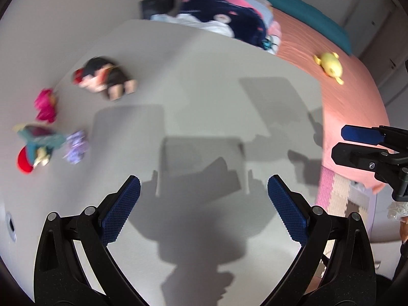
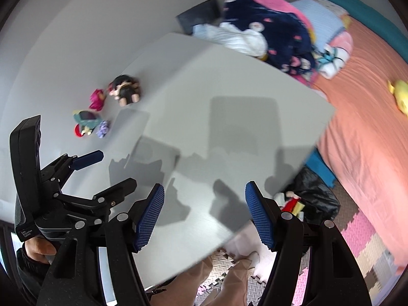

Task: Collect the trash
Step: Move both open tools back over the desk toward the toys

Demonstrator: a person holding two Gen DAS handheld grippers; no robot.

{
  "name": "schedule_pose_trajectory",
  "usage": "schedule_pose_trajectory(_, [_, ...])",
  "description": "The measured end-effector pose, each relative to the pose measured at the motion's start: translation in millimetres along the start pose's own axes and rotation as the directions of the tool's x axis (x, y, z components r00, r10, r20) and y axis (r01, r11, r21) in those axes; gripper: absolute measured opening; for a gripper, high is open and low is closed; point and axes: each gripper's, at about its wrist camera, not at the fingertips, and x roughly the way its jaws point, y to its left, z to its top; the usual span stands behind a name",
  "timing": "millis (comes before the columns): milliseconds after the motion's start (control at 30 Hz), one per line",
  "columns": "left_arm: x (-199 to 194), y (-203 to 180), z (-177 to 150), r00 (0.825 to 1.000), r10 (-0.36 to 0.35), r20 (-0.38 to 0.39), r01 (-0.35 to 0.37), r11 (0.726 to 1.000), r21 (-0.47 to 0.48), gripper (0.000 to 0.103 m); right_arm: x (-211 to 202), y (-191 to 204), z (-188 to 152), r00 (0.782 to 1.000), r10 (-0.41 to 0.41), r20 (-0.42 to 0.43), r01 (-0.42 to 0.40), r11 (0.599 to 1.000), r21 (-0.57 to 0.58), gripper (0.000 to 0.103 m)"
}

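My left gripper is open and empty above the white table. My right gripper is open and empty over the table's near right edge. A crumpled purple wrapper lies at the table's left, beside a teal and red toy; the wrapper also shows in the right wrist view. A black trash bag with scraps inside sits on the floor beside the table's right corner. The right gripper shows at the right edge of the left wrist view; the left gripper shows at the left of the right wrist view.
A dark-haired doll and a pink toy lie at the table's left. A bed with an orange cover, a yellow plush and piled bedding stands behind and right. Foam floor mats lie below.
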Motion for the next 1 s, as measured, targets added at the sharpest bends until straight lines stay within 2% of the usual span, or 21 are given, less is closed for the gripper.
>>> schedule_pose_trajectory(267, [-20,62,-21,0.998,0.065,0.027,-0.063,0.994,-0.089,0.097,28,53,19,0.999,0.040,-0.035,-0.043,0.995,-0.087,0.068])
schedule_pose_trajectory(633, [-32,140,-34,0.983,0.171,0.060,-0.162,0.977,-0.137,0.097,63,107,47,0.996,0.037,-0.087,-0.052,0.983,-0.176,0.068])
schedule_pose_trajectory(867, [-26,169,-32,0.977,0.207,0.049,-0.200,0.973,-0.114,0.097,80,126,66,0.994,0.034,-0.103,-0.052,0.982,-0.183,0.068])
schedule_pose_trajectory(1000, [-19,184,-24,0.978,0.203,0.042,-0.197,0.974,-0.116,0.097,91,134,77,0.993,0.031,-0.114,-0.052,0.982,-0.182,0.068])
